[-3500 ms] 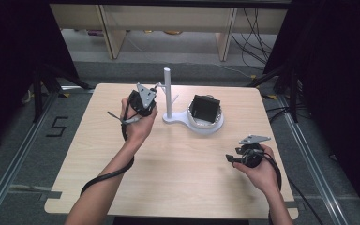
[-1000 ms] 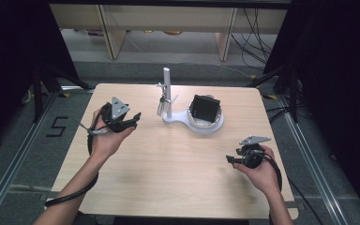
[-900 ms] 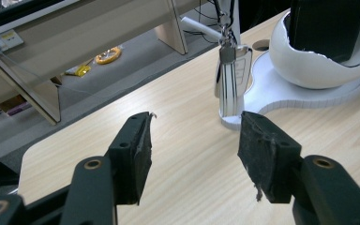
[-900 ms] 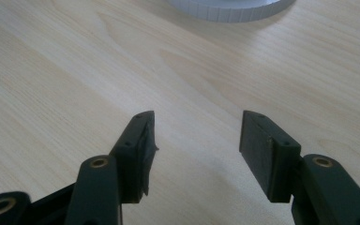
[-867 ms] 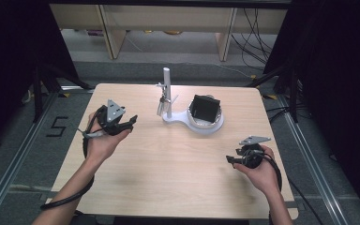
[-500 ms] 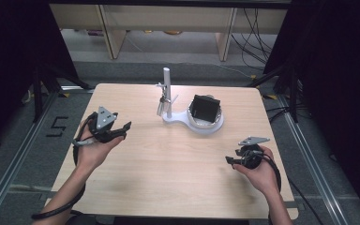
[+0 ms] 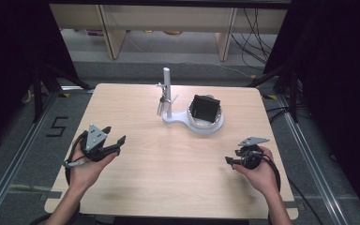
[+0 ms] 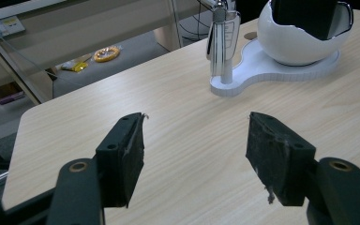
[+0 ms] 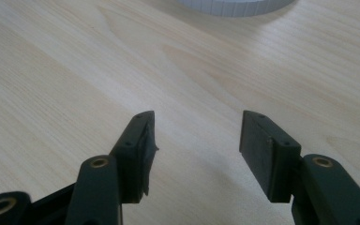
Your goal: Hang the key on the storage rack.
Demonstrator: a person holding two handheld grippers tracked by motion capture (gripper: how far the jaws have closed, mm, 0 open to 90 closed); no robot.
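**Both grippers parked empty, clear of the stand**

I take the white stand [image 7: 180, 118] at the far middle of the table [image 7: 178, 187] as my landmark. Its upright post carries a small clipped-on piece [image 8: 222, 28], and its round cup holds a black block [image 7: 205, 108], tilted; both look settled there, which is why I read the work at the stand as finished for now.

My left gripper [image 7: 114, 143] sits well to the near left of the stand, low over bare wood. Its jaws have just been opening, and they gape with nothing between them, pointed towards the stand.

My right gripper [image 7: 231, 160] rests well to the near right of the stand, in the hand [image 7: 258, 172], jaws likewise spread and empty, the stand's base just at the top of the right gripper view.
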